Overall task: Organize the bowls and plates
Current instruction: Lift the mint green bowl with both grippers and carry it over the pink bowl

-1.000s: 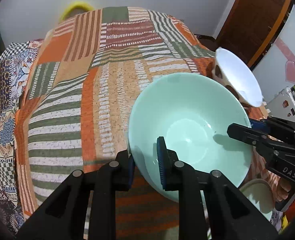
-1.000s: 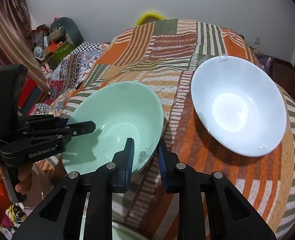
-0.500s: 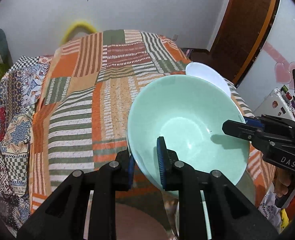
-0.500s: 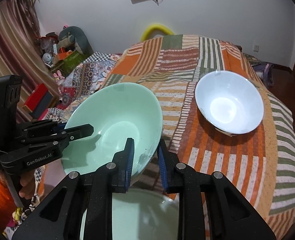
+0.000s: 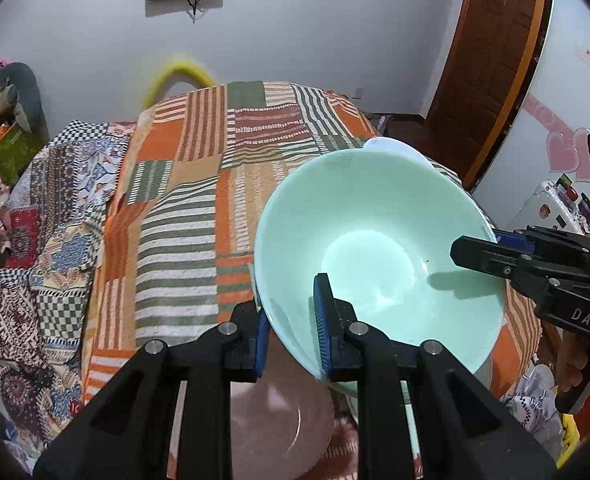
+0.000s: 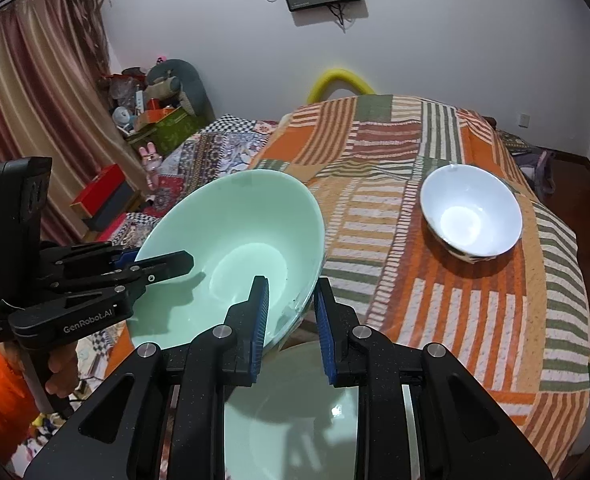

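A mint green bowl (image 5: pixel 375 240) hangs in the air above the near edge of the quilted bed, tilted. My left gripper (image 5: pixel 291 316) is shut on its near rim, one pad inside and one outside. My right gripper (image 6: pixel 291 304) is shut on the opposite rim of the same green bowl (image 6: pixel 235 232). Each gripper shows in the other's view: the right gripper (image 5: pixel 495 248) and the left gripper (image 6: pixel 163 260). A white bowl (image 6: pixel 471 216) sits upright on the quilt to the far right. In the left wrist view only the rim of the white bowl (image 5: pixel 391 146) shows behind the green one.
Under the held bowl lie a pinkish plate (image 5: pixel 279 420) and a pale green dish (image 6: pixel 295 400). The patchwork quilt (image 5: pixel 199 208) covers the bed. Boxes and toys (image 6: pixel 155 120) crowd the far left by a curtain. A brown door (image 5: pixel 491 60) stands at the right.
Both grippers have risen and drawn back together with the green bowl. The white bowl now looks smaller and farther off. The pinkish plate and pale green dish have come into view below.
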Demonstrator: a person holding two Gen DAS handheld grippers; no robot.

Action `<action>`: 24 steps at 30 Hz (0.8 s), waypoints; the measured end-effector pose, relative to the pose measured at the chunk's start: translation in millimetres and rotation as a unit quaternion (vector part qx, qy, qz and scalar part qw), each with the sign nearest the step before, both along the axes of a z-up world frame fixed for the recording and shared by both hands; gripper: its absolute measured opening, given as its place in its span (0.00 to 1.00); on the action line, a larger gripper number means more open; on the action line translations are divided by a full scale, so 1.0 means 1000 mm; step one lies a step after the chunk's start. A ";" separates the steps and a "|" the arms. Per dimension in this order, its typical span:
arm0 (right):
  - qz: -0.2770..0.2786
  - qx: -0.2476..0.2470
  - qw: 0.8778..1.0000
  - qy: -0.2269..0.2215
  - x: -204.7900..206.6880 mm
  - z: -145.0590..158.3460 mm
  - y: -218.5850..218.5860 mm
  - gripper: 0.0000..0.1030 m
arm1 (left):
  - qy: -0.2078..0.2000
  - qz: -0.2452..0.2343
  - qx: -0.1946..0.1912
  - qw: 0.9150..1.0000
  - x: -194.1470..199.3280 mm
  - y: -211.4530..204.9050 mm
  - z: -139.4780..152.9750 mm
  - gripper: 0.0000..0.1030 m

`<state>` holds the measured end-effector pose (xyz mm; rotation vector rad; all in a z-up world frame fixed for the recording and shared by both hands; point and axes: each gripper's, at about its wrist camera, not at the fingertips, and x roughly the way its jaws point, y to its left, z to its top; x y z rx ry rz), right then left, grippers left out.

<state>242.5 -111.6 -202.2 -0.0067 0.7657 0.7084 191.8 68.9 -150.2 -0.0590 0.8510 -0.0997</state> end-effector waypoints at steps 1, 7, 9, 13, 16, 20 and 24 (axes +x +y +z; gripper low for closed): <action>0.003 0.002 1.000 0.000 -0.002 0.000 0.002 0.21 | -0.001 0.002 0.001 1.000 -0.003 0.001 0.001 0.19; 0.015 0.010 1.000 0.001 -0.017 -0.003 0.013 0.21 | -0.002 0.019 -0.001 1.000 -0.026 0.014 0.002 0.19; 0.020 0.010 1.000 0.003 -0.021 -0.003 0.018 0.21 | -0.001 0.024 -0.001 1.000 -0.033 0.019 0.001 0.19; 0.033 0.008 0.999 0.006 -0.028 -0.008 0.029 0.21 | 0.002 0.034 -0.001 0.999 -0.044 0.028 -0.004 0.19; 0.040 0.004 0.999 0.008 -0.033 -0.013 0.036 0.21 | 0.006 0.038 0.001 0.999 -0.053 0.034 -0.009 0.19; 0.051 0.001 0.999 0.015 -0.039 -0.021 0.045 0.21 | 0.013 0.046 0.007 0.999 -0.062 0.040 -0.018 0.19; 0.061 -0.005 0.998 0.025 -0.042 -0.030 0.055 0.21 | 0.022 0.057 0.003 0.998 -0.067 0.049 -0.028 0.19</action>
